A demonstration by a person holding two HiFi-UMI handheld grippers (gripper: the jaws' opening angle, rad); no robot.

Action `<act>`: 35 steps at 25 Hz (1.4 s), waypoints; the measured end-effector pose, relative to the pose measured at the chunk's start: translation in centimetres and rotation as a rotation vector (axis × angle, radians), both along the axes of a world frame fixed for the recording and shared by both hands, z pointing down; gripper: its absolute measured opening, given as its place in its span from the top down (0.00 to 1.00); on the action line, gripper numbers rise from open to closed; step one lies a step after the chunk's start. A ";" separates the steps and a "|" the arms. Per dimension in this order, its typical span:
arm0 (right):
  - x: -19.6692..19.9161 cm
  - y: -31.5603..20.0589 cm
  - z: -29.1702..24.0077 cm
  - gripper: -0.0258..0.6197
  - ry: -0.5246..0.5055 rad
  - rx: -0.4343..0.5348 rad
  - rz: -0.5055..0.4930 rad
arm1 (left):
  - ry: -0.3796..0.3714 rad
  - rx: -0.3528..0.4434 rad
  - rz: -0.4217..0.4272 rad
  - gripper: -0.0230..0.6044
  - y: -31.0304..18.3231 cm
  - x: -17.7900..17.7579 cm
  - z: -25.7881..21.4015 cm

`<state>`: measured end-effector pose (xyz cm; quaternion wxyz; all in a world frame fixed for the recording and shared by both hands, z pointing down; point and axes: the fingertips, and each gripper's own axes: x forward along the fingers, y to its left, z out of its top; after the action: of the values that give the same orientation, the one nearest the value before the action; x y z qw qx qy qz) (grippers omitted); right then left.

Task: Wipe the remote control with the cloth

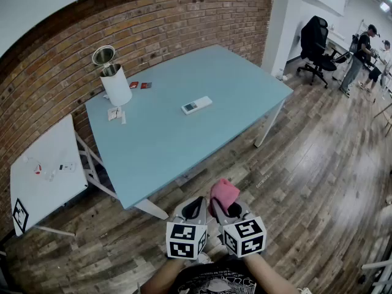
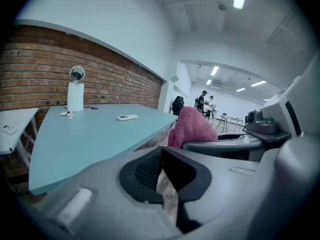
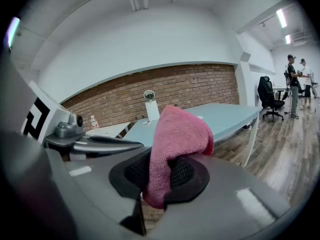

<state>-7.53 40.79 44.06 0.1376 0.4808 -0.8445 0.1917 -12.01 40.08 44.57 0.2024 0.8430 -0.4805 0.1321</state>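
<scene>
The cloth's (image 3: 175, 144) lower end hides between the jaws. Two red things (image 1: 146, 85), maybe cards, are too tiny to tell.

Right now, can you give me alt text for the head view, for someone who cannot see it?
The right hand-held gripper holds a pink cloth beside the shut, empty left hand-held gripper, both over the wooden floor, short of a light blue table where a white remote control lies.

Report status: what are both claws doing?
Left claw shut, empty. Right claw shut on pink cloth. Remote lies untouched on blue table. Nothing in the way.
</scene>
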 end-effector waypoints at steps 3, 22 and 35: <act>-0.4 -0.5 0.1 0.86 -0.001 -0.007 0.001 | -0.002 0.000 0.006 0.97 -0.5 -0.3 0.1; 0.1 -9.1 1.9 0.86 -0.044 -0.030 -0.083 | -0.047 -0.016 -0.053 0.96 -9.0 0.7 1.5; 6.2 -20.8 2.6 0.86 -0.111 -0.099 -0.213 | -0.121 -0.065 -0.146 0.96 -19.9 5.6 3.1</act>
<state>-1.33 20.03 46.67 0.1339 0.3697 -0.8866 0.2438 -6.36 20.18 47.63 0.2094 0.7892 -0.5475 0.1830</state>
